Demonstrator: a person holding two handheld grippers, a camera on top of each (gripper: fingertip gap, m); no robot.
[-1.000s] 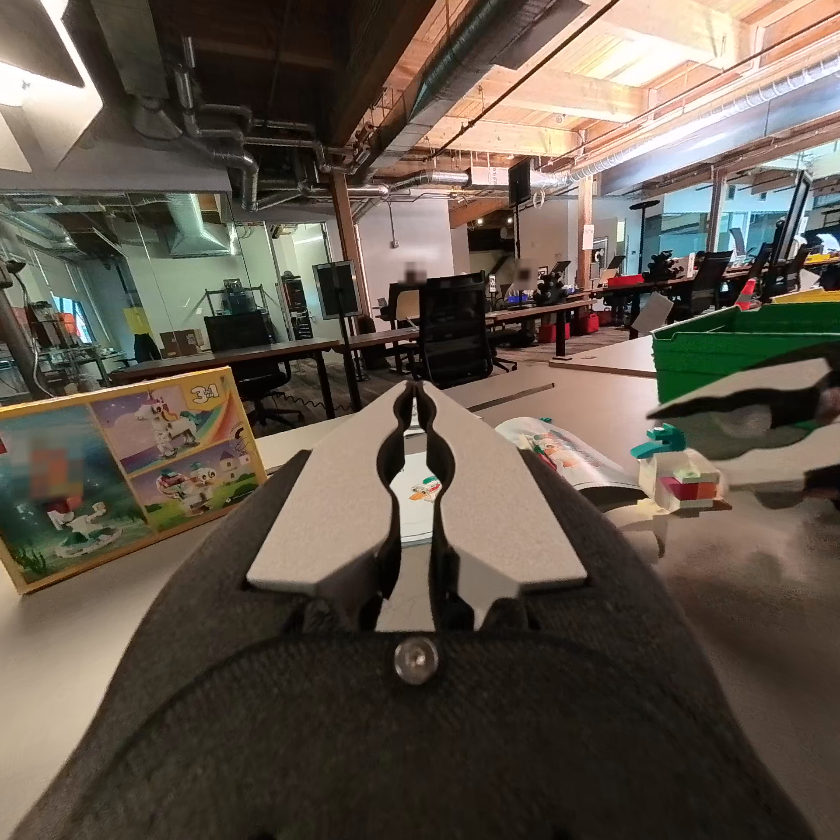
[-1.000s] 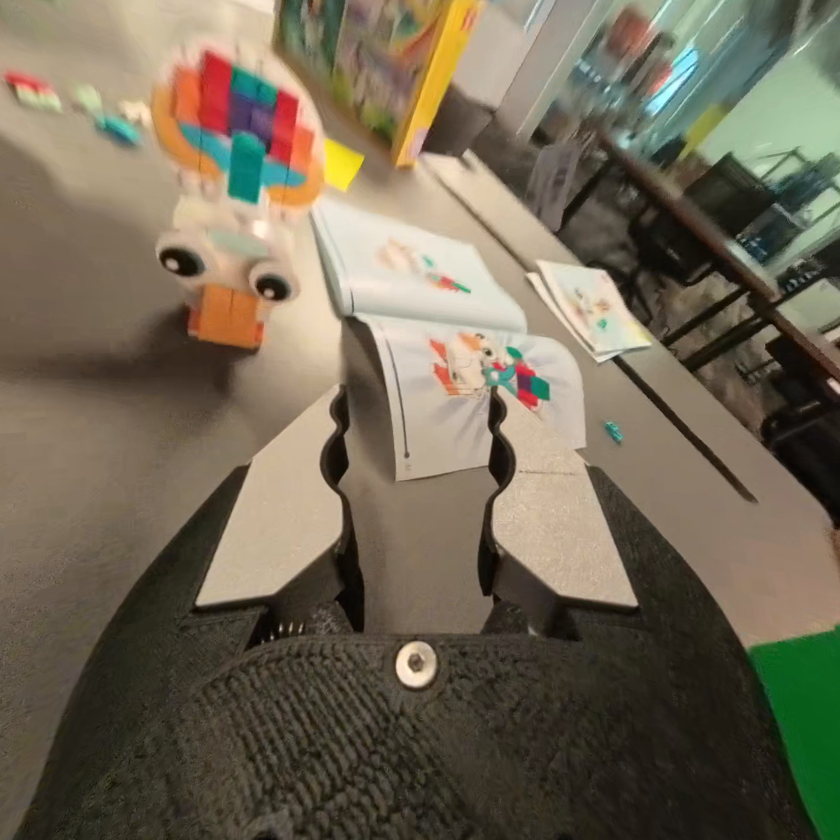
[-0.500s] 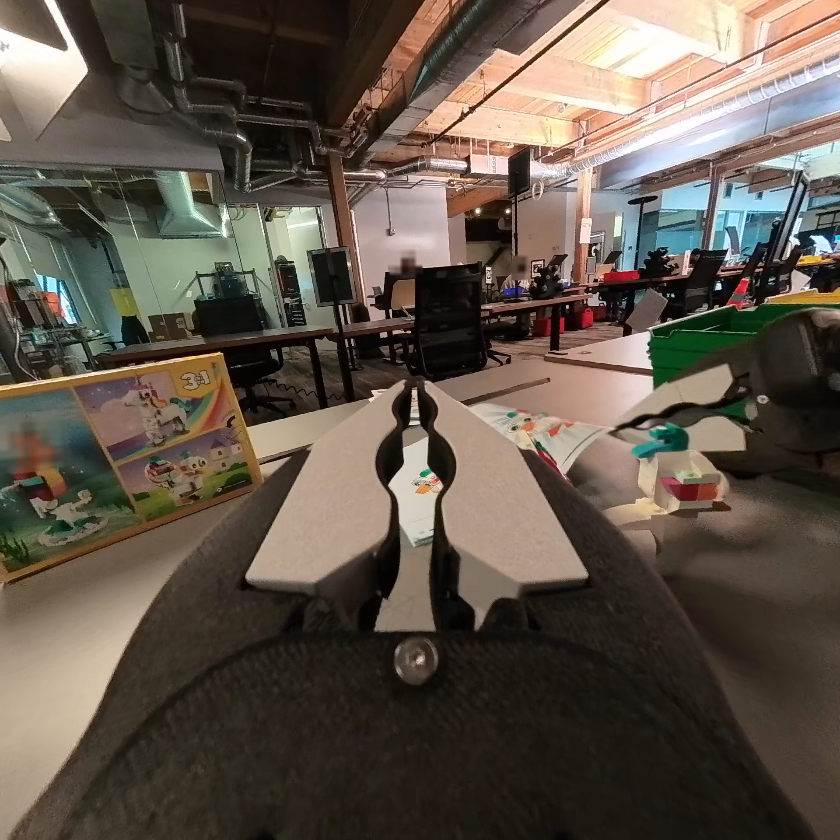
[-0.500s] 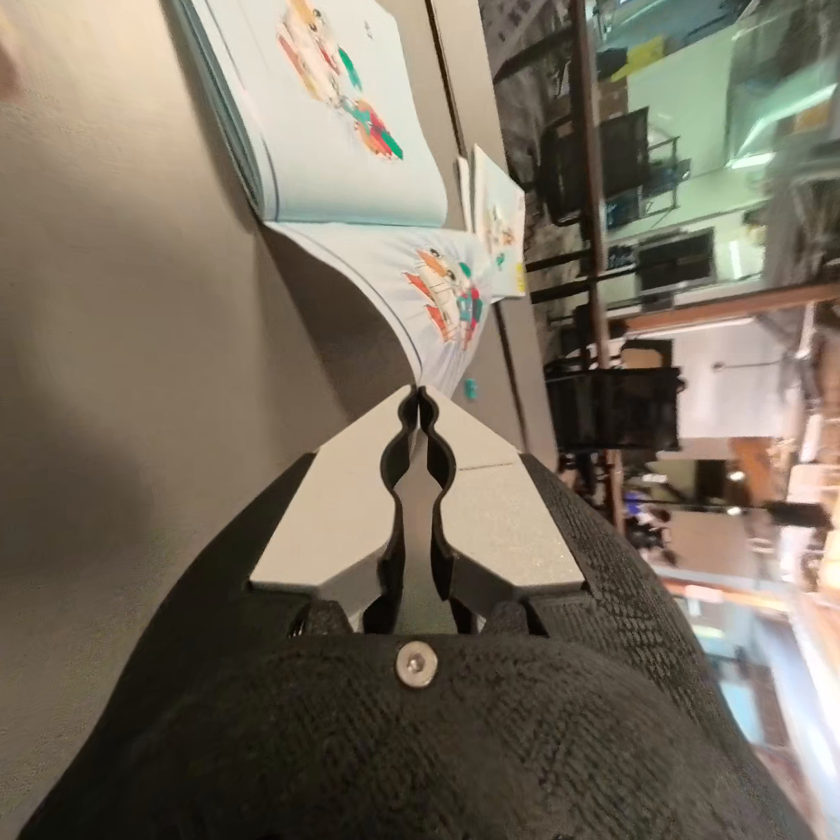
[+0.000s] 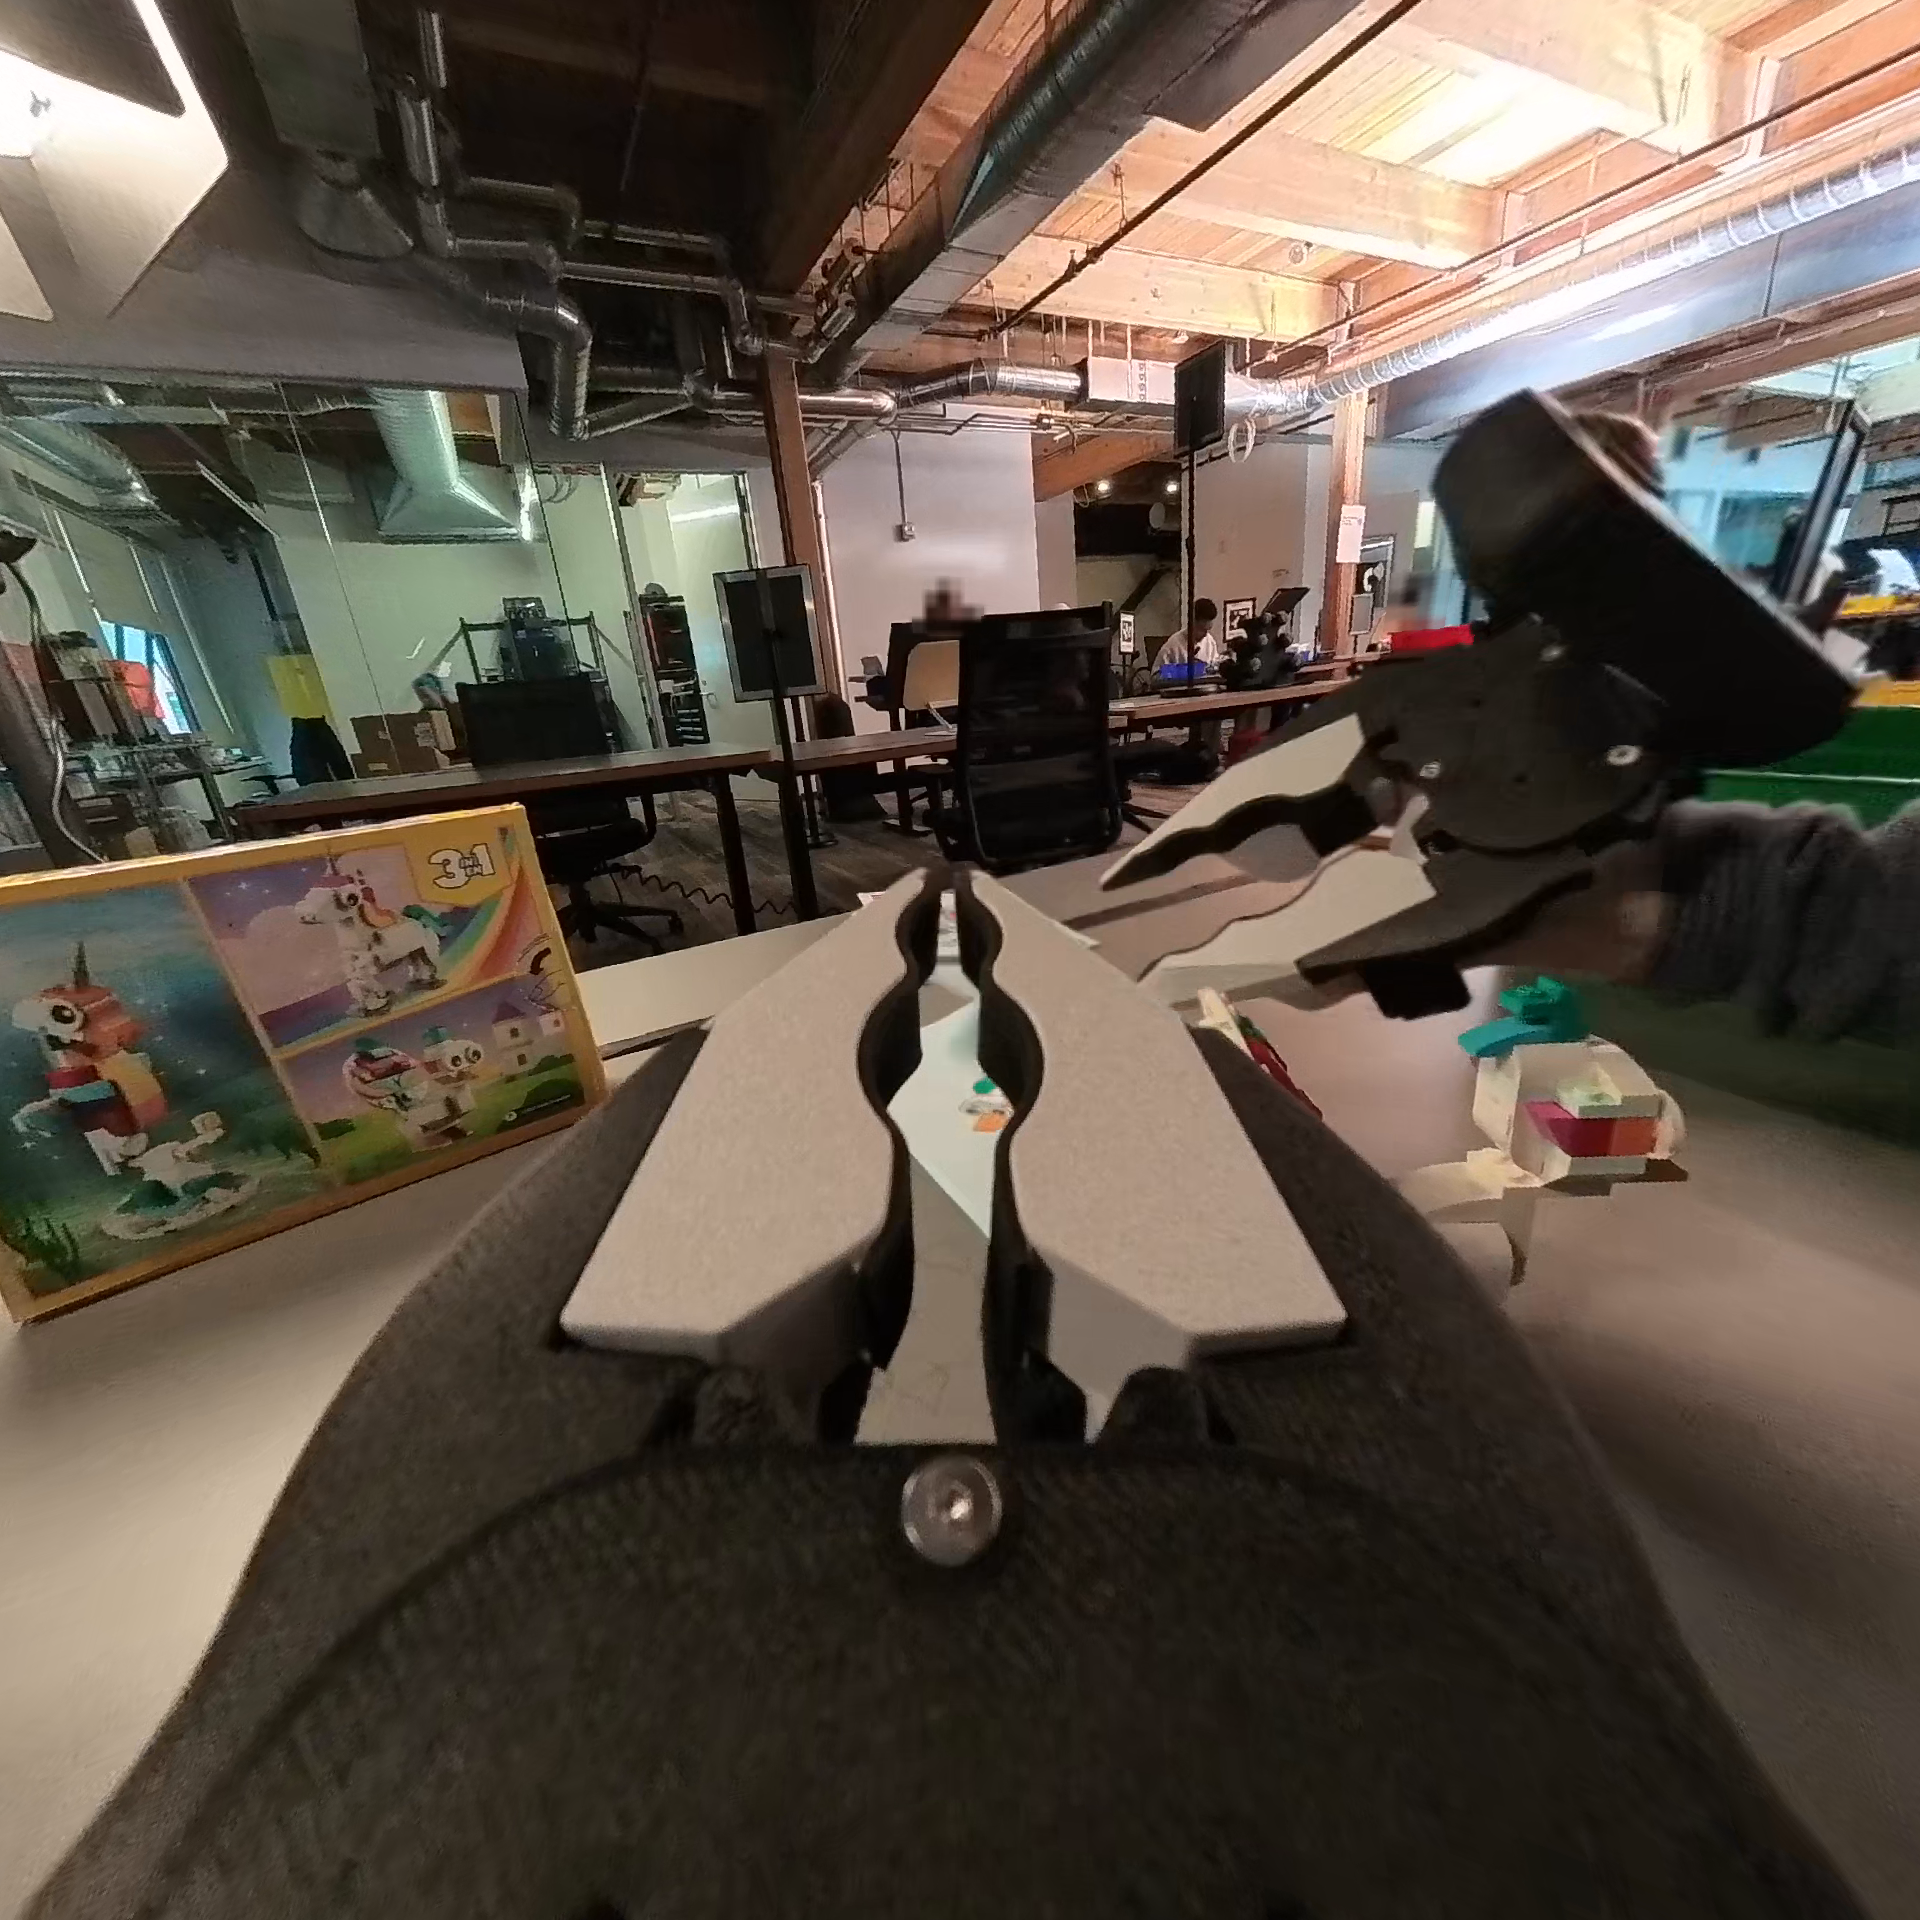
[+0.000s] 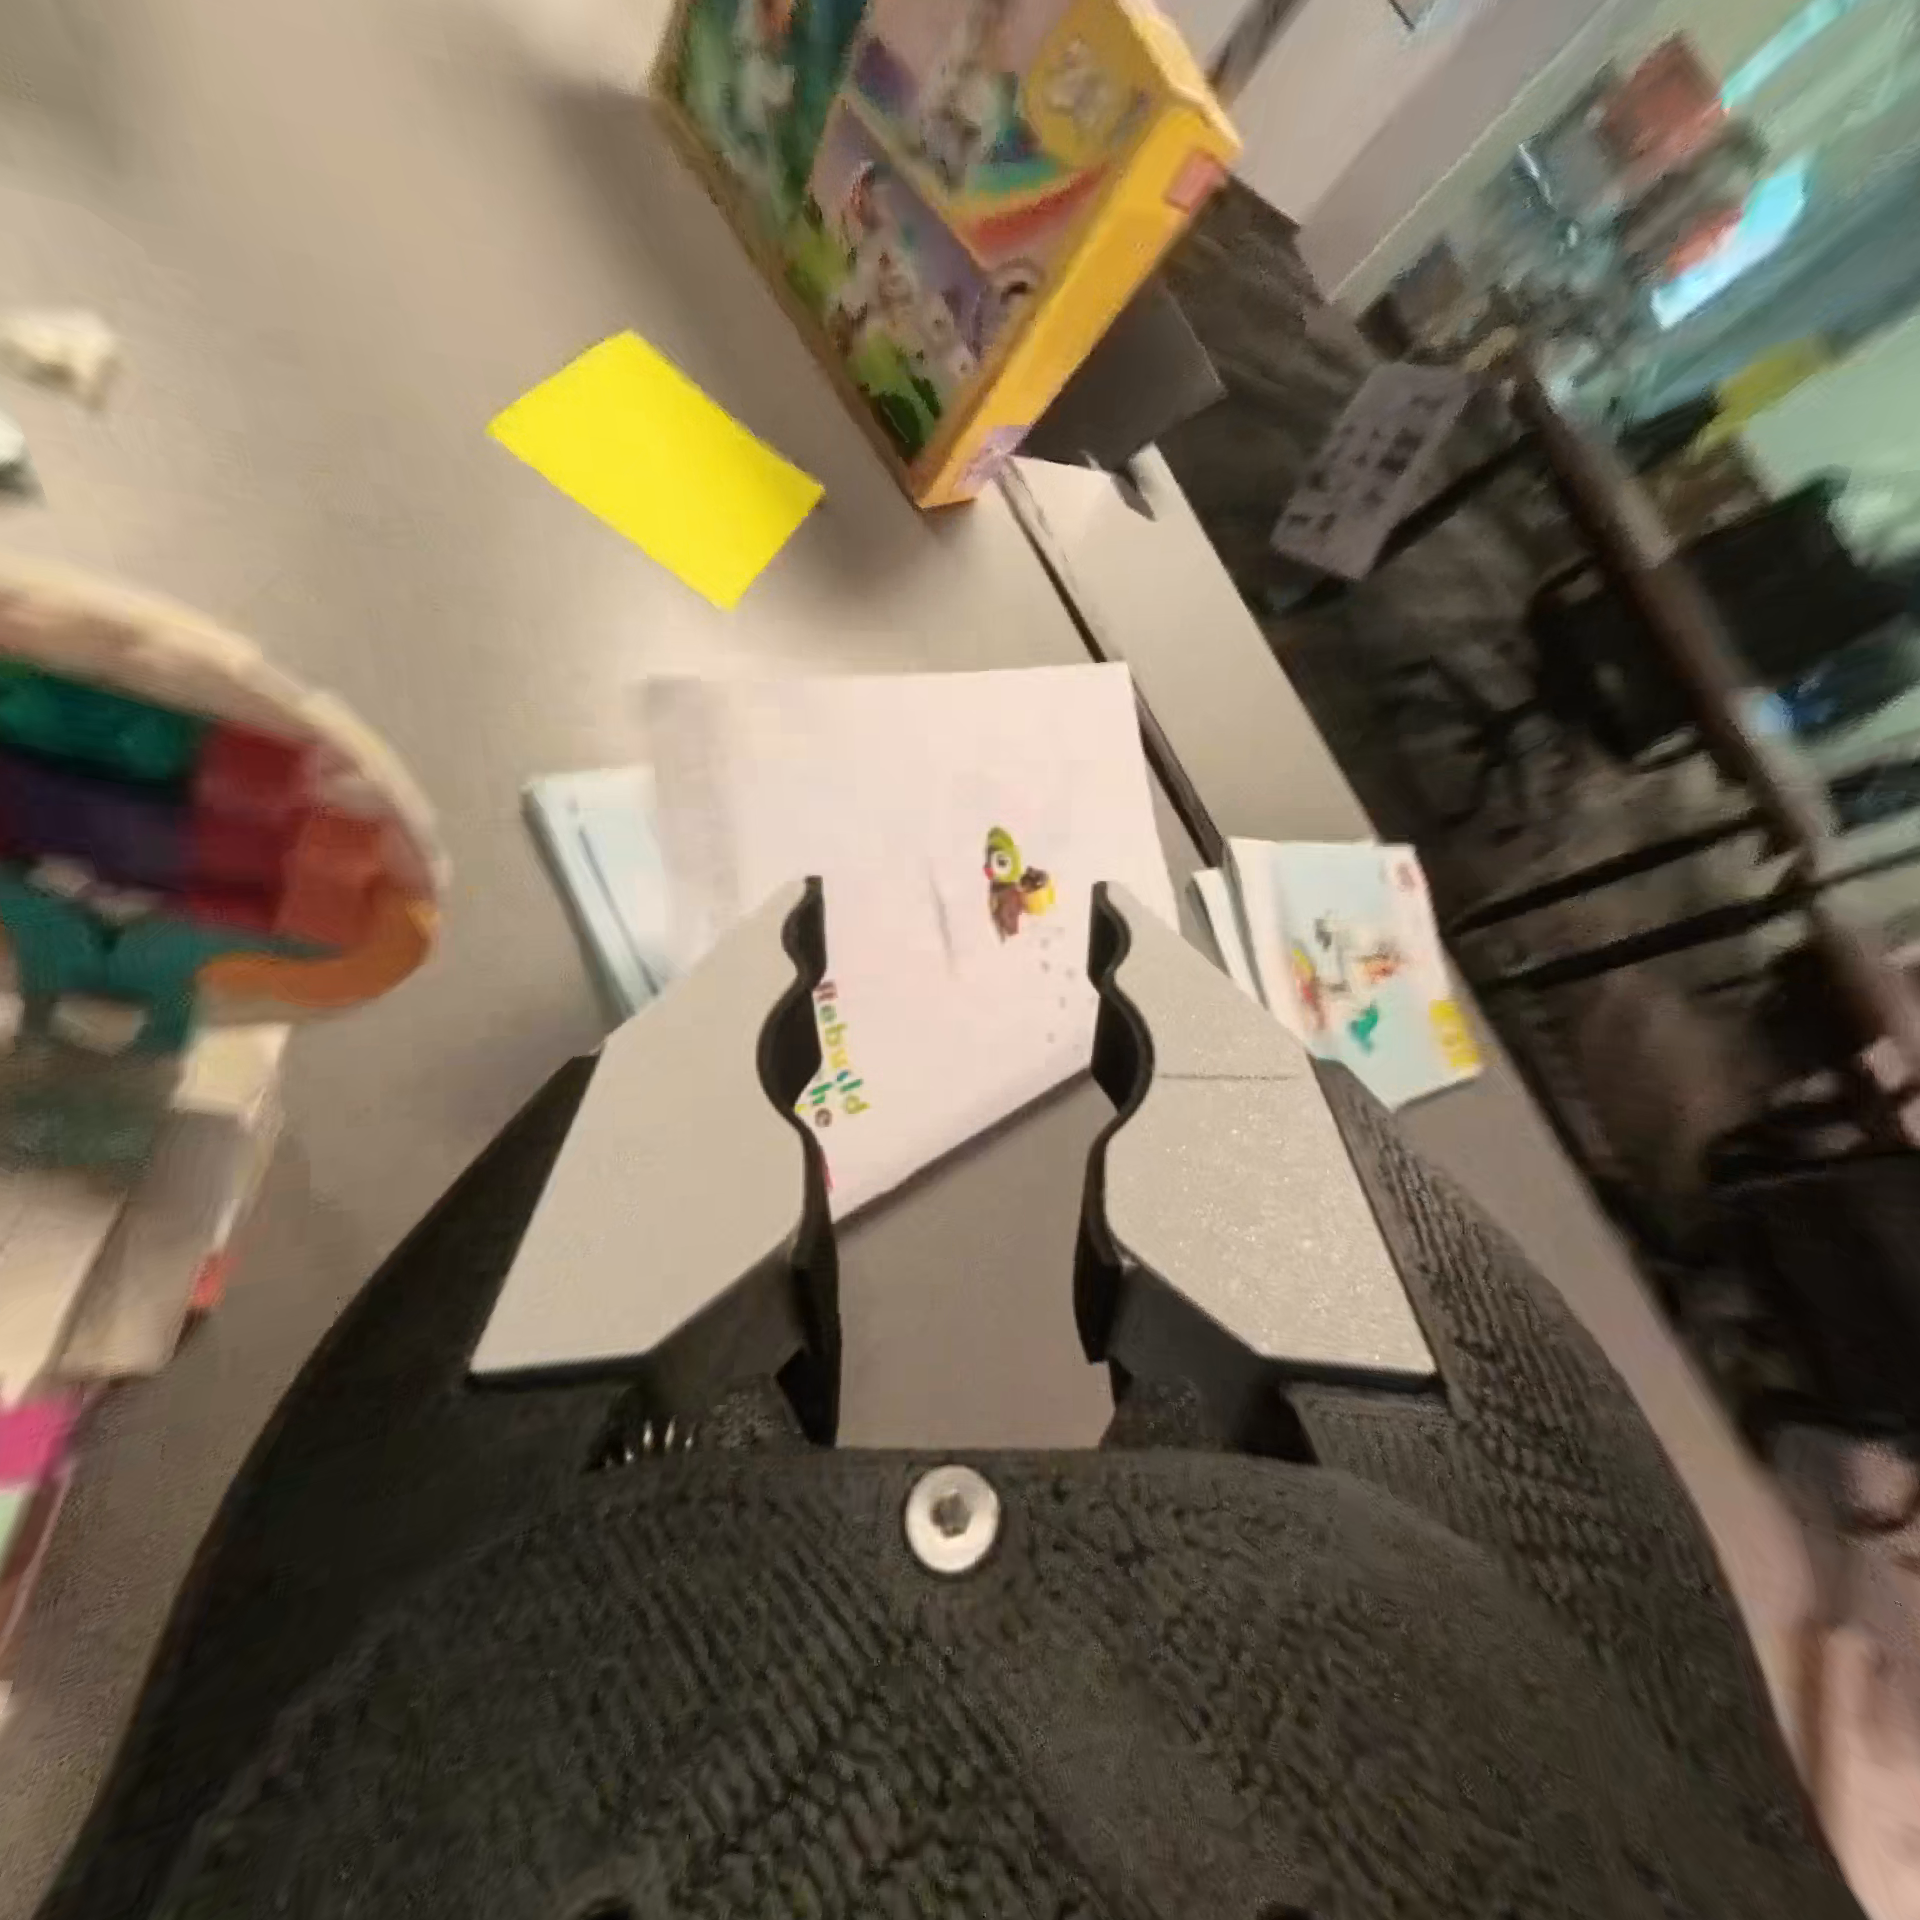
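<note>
Two grippers are over a grey table [image 5: 156, 1455], and neither holds anything. The left gripper [image 5: 951, 883] has its jaws drawn almost together, with only a thin slit between the tips. It sits low above the table, pointing across an open booklet [image 6: 904, 883] toward the room beyond. A colourful toy box [image 5: 281, 1039] stands upright to its left, well apart from it. The right gripper [image 6: 956, 904] has its jaws spread wide. Seen from the left wrist, it hangs in the air above the booklet, just left of a small brick model [image 5: 1569, 1112] that stands on the table in front of a green bin [image 5: 1849, 769]. Its own view is blurred; a white page of the booklet shows between its fingers, but whether they touch it I cannot tell. A yellow note [image 6: 655, 462] lies flat between booklet and box, and a second booklet [image 6: 1340, 987] lies just right of the first.
</note>
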